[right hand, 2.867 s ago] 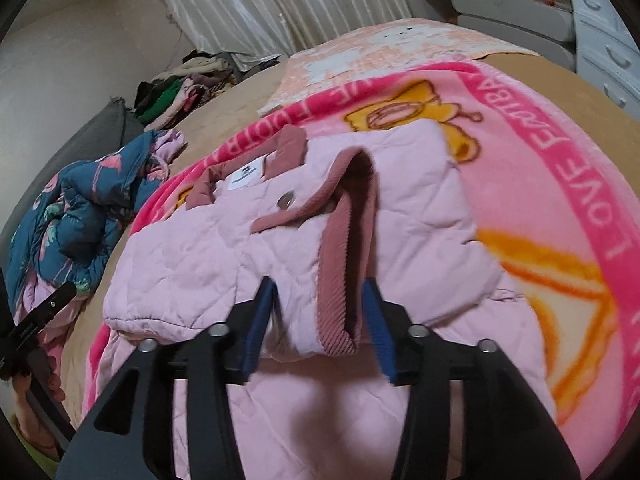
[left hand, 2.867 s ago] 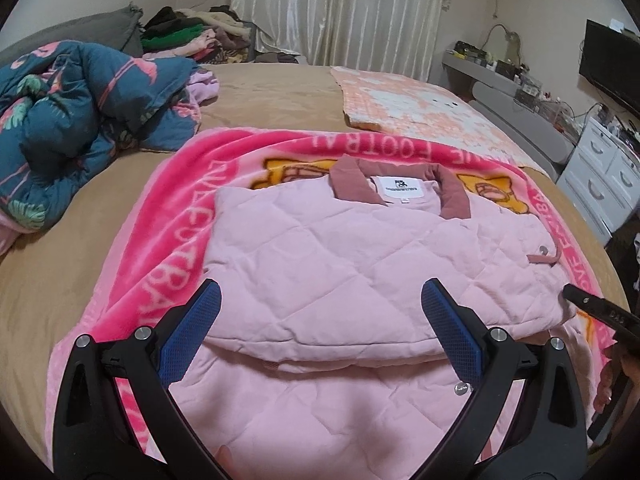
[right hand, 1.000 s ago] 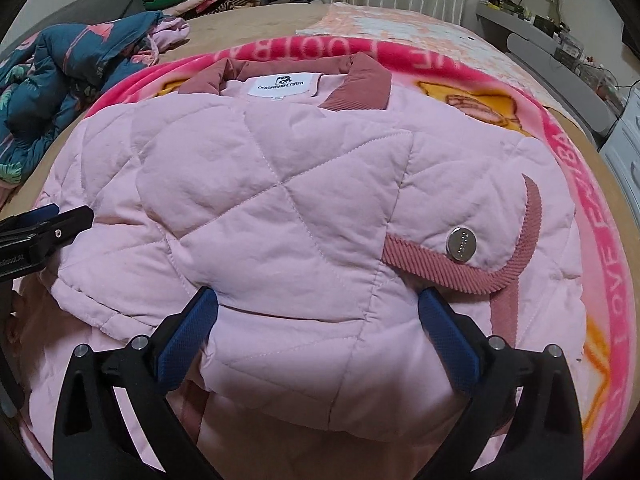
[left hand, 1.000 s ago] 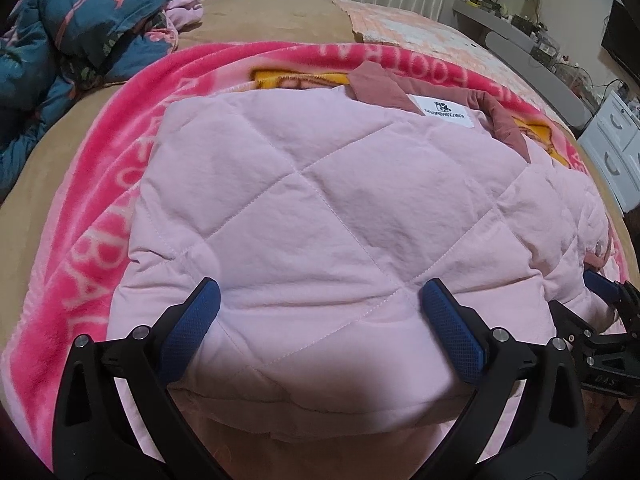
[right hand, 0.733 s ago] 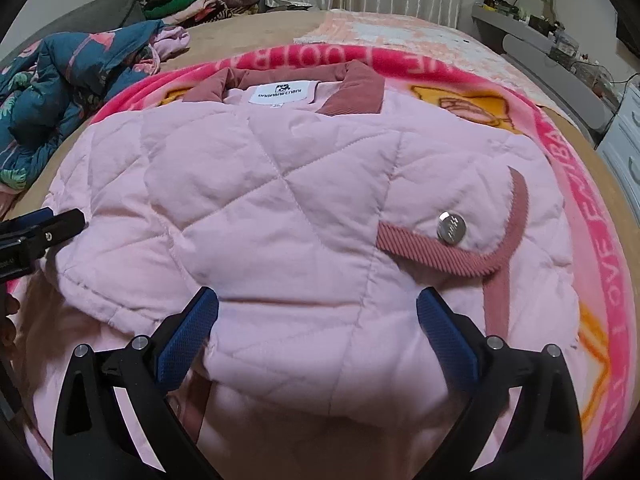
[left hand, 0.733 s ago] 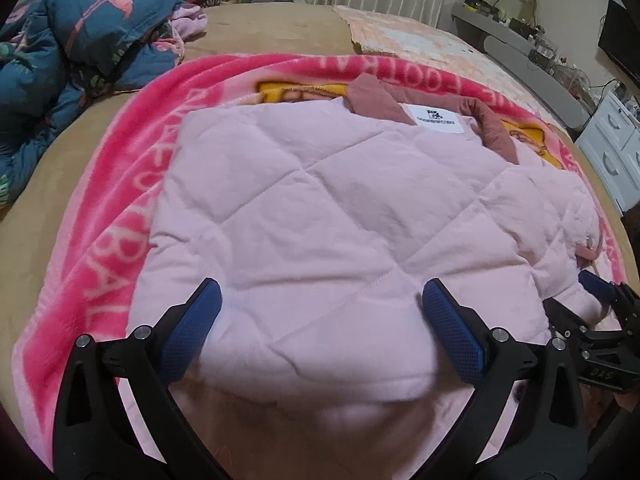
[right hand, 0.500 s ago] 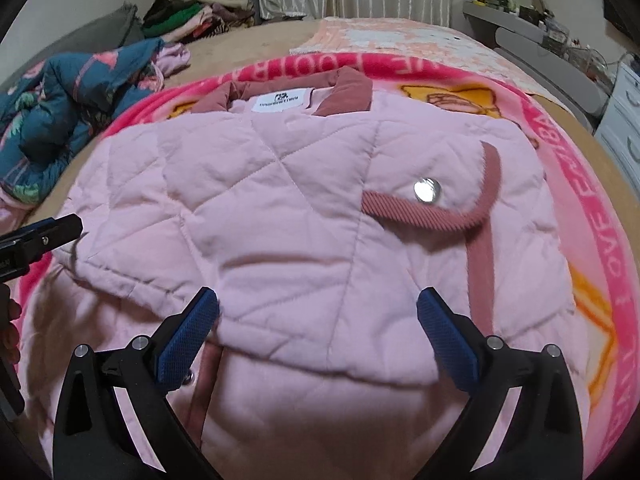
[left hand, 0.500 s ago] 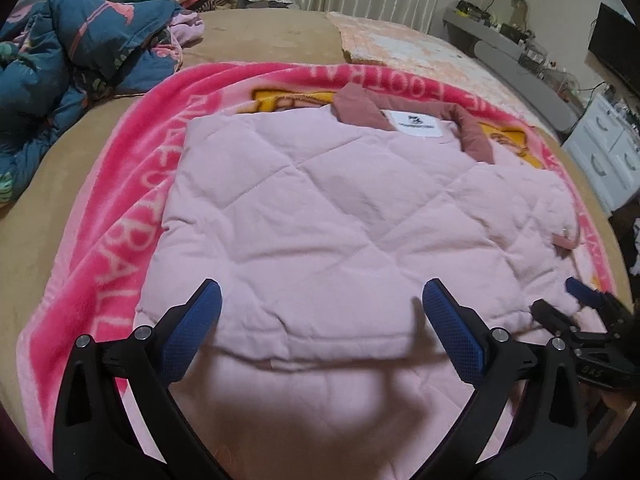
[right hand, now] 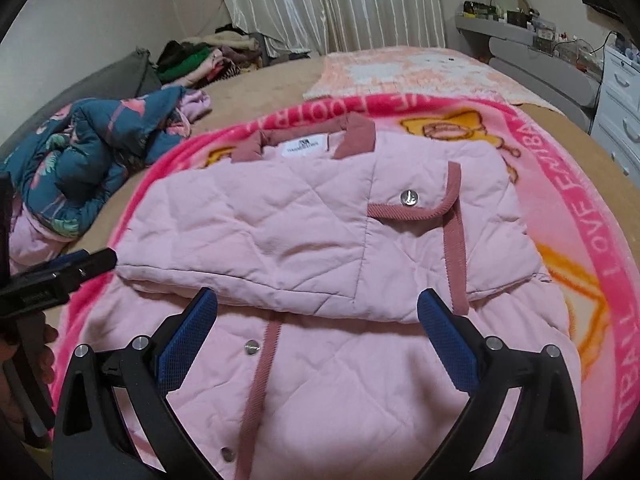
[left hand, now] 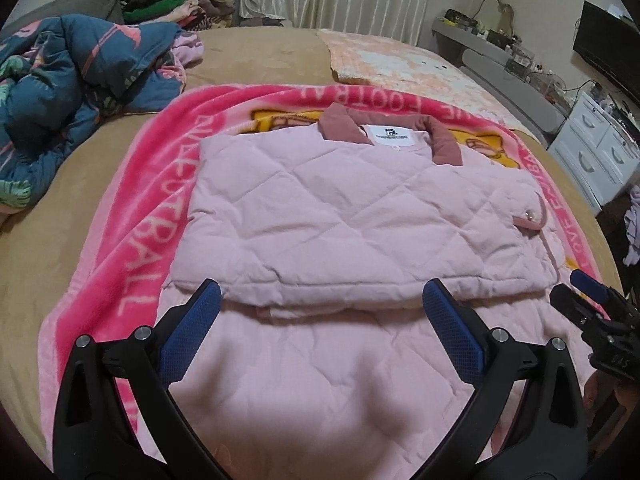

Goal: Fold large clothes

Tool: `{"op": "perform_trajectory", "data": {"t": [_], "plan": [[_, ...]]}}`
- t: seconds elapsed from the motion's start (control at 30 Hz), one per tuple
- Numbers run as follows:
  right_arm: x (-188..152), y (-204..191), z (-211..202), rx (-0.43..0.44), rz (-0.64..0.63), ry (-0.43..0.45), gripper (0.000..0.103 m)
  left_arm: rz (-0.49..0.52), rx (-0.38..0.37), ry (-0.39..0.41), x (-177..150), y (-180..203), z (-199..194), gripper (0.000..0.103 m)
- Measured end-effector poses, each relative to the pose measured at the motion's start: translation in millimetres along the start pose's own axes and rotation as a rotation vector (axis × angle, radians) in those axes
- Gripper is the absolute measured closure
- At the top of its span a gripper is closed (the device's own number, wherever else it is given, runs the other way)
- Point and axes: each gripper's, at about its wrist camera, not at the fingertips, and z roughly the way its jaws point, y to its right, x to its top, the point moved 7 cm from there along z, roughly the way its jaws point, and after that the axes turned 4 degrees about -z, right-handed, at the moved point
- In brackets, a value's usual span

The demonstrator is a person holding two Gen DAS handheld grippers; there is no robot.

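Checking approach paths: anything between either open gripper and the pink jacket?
Nothing visible. The left gripper and right gripper both hang open directly over the pink quilted jacket, its folded edge just ahead of their fingertips.

Tan bed (left hand: 260,56); pink blanket (left hand: 132,216), blue quilt (left hand: 72,76), clothes pile (left hand: 176,4), peach blanket (left hand: 400,60) on it
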Motion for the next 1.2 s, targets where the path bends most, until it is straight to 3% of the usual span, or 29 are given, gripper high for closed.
{"op": "perform_trajectory", "data": {"t": [0.4,0.6,1.2], "plan": [[-8.5,-14.3,-44.6,-0.021,-0.056,0.033,0.004,-0.009,-0.01,0.048,-20.0,5.3,-42.9,0.008],[-5.9,-23.8,-68.2,-0.078,-0.138,0.071,0.004,-0.014,-0.02,0.077,-24.6,9.4,-66.3,0.008],[-11.3,-49.1,-145.0,-0.048,-0.201,0.185,0.004,-0.002,-0.055,0.205,-43.6,20.5,-148.0,0.008]]}}
